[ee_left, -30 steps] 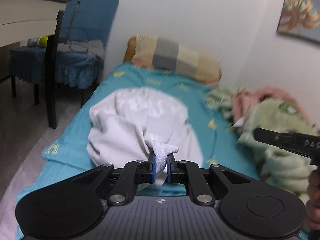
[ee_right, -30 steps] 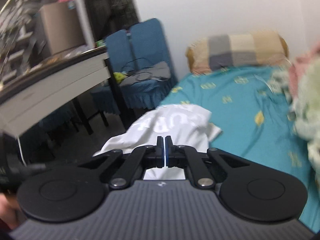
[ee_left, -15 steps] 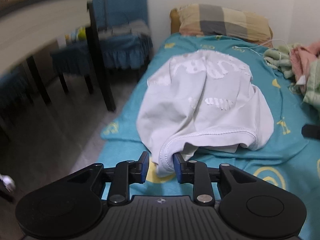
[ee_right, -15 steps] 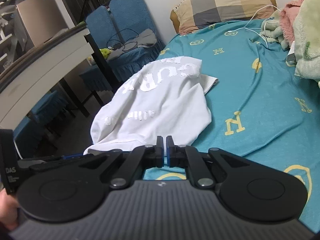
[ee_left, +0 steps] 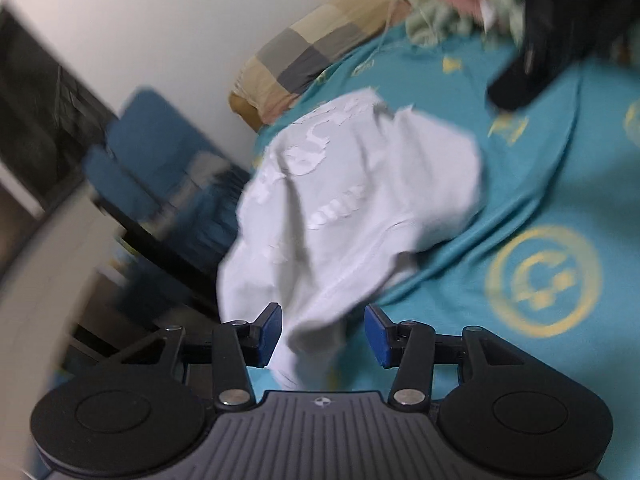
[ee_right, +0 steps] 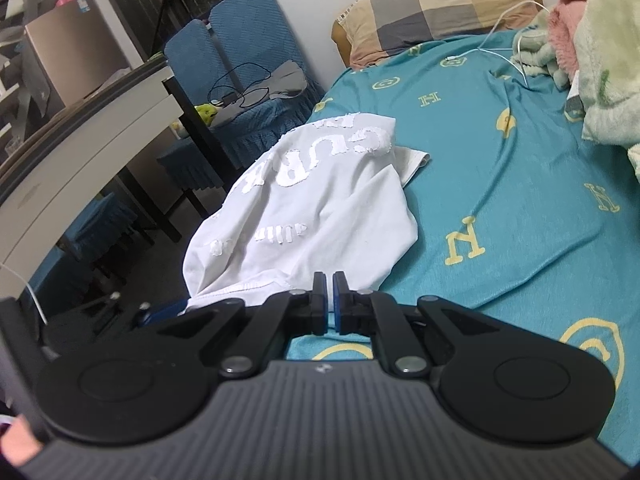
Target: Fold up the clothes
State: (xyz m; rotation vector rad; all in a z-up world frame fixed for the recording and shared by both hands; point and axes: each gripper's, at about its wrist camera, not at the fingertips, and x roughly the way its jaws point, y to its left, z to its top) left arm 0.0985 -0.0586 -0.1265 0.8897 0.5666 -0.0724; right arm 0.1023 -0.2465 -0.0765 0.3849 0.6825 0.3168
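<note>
A crumpled white T-shirt [ee_left: 360, 192] with raised white lettering lies at the left edge of the bed, partly hanging over the side. My left gripper [ee_left: 324, 336] is open, and the shirt's hem hangs loose between its blue pads [ee_left: 272, 332]; this view is blurred and tilted. In the right wrist view the T-shirt [ee_right: 320, 208] lies just beyond my right gripper [ee_right: 330, 304], which is shut right at the hem with nothing visible between its fingers. The right gripper shows as a blurred black shape [ee_left: 540, 40] at the top right of the left wrist view.
The bed's teal sheet [ee_right: 500, 168] has yellow letters. A checked pillow [ee_right: 440, 4] lies at its head, a pile of green and pink blankets [ee_right: 600, 40] on the right, and a white cable [ee_right: 500, 48] between. Blue chairs [ee_right: 240, 40] and a table [ee_right: 80, 152] stand to the left.
My left gripper was shut on the shirt's hem and has opened wide, letting the cloth go, and its view has tilted. The right gripper stayed shut and closed in on the hem.
</note>
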